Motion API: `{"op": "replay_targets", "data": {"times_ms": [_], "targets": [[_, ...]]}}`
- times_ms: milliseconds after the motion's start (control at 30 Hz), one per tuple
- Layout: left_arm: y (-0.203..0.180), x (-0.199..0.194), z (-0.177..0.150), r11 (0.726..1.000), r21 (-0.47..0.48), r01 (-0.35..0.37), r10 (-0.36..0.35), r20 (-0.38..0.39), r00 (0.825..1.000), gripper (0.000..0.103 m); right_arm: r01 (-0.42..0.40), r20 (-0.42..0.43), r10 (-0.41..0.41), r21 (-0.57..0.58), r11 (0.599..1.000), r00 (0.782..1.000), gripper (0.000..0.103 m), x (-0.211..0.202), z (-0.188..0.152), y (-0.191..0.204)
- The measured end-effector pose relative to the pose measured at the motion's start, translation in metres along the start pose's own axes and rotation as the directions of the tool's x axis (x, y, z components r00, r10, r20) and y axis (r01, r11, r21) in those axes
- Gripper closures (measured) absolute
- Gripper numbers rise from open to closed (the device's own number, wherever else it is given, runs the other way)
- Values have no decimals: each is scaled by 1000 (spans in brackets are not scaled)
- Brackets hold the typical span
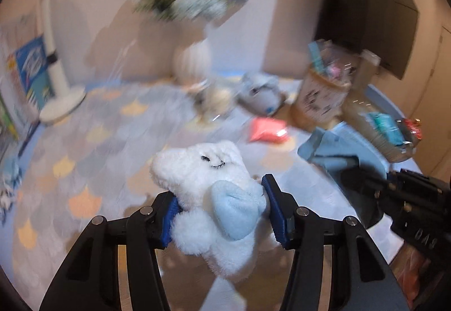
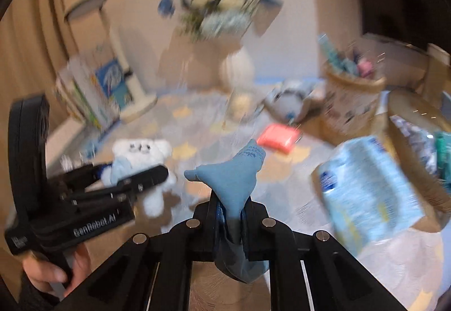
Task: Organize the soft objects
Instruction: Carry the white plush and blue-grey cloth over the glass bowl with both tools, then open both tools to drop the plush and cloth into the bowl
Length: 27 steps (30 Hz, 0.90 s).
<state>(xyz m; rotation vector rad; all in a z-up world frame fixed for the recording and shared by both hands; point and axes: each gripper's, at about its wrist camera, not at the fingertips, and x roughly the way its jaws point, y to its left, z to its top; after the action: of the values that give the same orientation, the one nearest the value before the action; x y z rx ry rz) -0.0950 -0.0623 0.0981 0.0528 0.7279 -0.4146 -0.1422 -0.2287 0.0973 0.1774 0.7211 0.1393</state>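
My left gripper (image 1: 220, 212) is shut on a white plush bear with a light blue bow (image 1: 214, 184) and holds it above the patterned tablecloth. The bear also shows in the right wrist view (image 2: 141, 161), in the left gripper (image 2: 132, 173). My right gripper (image 2: 232, 212) is shut on a blue cloth soft toy (image 2: 234, 178), held up off the table. That blue cloth also shows in the left wrist view (image 1: 338, 150), with the right gripper (image 1: 366, 184) at the right. Both views are blurred by motion.
A white vase of blue and white flowers (image 1: 191, 60) stands at the back. A grey plush (image 1: 259, 94) and a pink packet (image 1: 267, 130) lie mid-table. A woven basket (image 2: 349, 97) stands at the right, a tissue pack (image 2: 369, 192) nearer. Books (image 2: 95, 91) lean at left.
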Motion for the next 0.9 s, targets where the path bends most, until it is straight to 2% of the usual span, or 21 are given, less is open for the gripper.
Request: {"op": "replay_targets", "data": {"times_ms": [67,133,300,433,633,733,900], "targets": [[-20,-8,12,999,44,2,-4,40,999,52,10,56,-12,30,1000,998,92,-22,7,-15],[-46,-19,26,996,86,-2,-8,112,994,52,22,113,-30,74,997,993,92,-46,15,-37],[-102,-24,68,985,138,101,-126,185,975,52,77,192,-113,185,980,975,92,-87,27,-92],[-157,-8,101,959,213,187,-221,152,963,52,150,233,-216,273,950,948,92,-119,37,-146],[-229,41,116,927,281,247,-280,82,957,52,224,217,-331,404,887,918,92,-139,47,-227],[-251,71,113,920,272,280,-300,32,953,52,222,184,-335,457,862,924,92,-132,48,-257],[-269,104,114,916,250,314,-322,-10,947,51,238,141,-342,479,845,929,92,-119,46,-281]]}}
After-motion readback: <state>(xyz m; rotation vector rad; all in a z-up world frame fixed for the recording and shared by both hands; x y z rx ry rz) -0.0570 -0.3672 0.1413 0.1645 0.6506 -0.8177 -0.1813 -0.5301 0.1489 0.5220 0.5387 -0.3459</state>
